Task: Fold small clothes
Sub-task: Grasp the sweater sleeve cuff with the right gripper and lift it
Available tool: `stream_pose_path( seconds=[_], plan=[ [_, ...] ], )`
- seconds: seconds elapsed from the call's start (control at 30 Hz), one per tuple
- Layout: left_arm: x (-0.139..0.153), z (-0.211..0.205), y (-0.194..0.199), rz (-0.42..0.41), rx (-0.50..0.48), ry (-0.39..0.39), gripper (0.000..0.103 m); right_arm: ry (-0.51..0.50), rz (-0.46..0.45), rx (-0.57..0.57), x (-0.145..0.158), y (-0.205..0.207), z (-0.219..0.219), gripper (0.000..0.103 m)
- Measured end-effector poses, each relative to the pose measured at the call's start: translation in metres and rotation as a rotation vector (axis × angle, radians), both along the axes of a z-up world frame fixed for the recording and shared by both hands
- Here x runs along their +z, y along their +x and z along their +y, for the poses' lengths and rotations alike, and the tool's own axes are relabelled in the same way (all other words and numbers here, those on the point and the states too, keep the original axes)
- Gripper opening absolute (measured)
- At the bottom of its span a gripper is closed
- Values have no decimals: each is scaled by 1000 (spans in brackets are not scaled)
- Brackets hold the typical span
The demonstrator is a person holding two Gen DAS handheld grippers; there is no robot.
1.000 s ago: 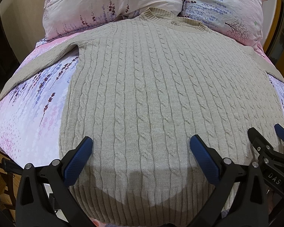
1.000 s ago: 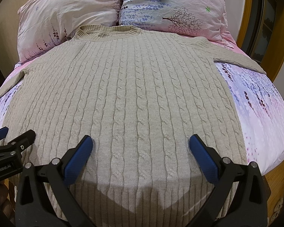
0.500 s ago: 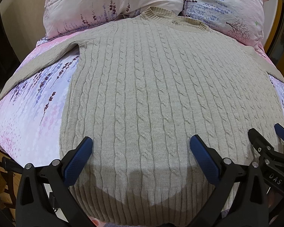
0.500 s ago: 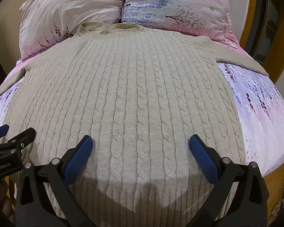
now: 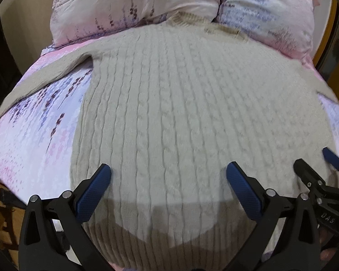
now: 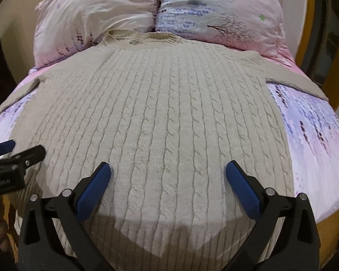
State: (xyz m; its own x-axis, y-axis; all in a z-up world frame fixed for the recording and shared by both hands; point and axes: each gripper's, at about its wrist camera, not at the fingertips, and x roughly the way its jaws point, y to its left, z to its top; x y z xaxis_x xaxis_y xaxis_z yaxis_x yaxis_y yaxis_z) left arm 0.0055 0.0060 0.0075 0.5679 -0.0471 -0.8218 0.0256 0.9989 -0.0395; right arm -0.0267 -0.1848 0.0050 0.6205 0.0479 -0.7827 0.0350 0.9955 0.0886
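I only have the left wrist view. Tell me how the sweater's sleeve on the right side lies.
Observer: The right-side sleeve lies flat and unfolded, spread out sideways across the floral sheet.
Operator: Now report the right hand-held gripper.
Observer: The right hand-held gripper is open above the sweater near its hem and holds nothing.
Operator: Describe the bed's right edge.
Observer: Beside the hem, the sheet drops away over a wooden bed frame at the lower right.
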Motion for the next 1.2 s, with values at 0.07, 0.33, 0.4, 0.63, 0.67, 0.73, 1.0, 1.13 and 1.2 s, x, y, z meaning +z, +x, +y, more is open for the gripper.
stream_pose_path(
  seconds=[0.07, 0.33, 0.4, 0.63, 0.67, 0.73, 1.0, 1.13, 1.2],
  plan=[
    [5, 4, 5, -25, -23, -67, 102, 108, -24, -23, 10, 5, -25, 96],
    [29, 2, 46, -155, -132, -231, 102, 310, -110, -378, 45, 57, -193, 69],
    [28, 4, 59, -159, -135, -304, 102, 402, -104, -477, 39, 71, -237, 58],
    [13, 17, 91, -85, -91, -476, 102, 593, -53, -779, -9, 105, -341, 43],
    [10, 20, 92, -80, -87, -494, 102, 599, -51, -792, -12, 105, -346, 43],
    [8, 22, 92, -93, -90, -501, 102, 615, -34, -833, -21, 108, -357, 40],
    [5, 25, 99, -108, -97, -521, 102, 651, -92, -898, -26, 113, -392, 26],
    [3, 26, 100, -111, -97, -533, 102, 617, -99, -928, -28, 111, -396, 10],
    [2, 26, 99, -112, -99, -536, 102, 591, -106, -921, -26, 114, -395, 8]
  ],
)
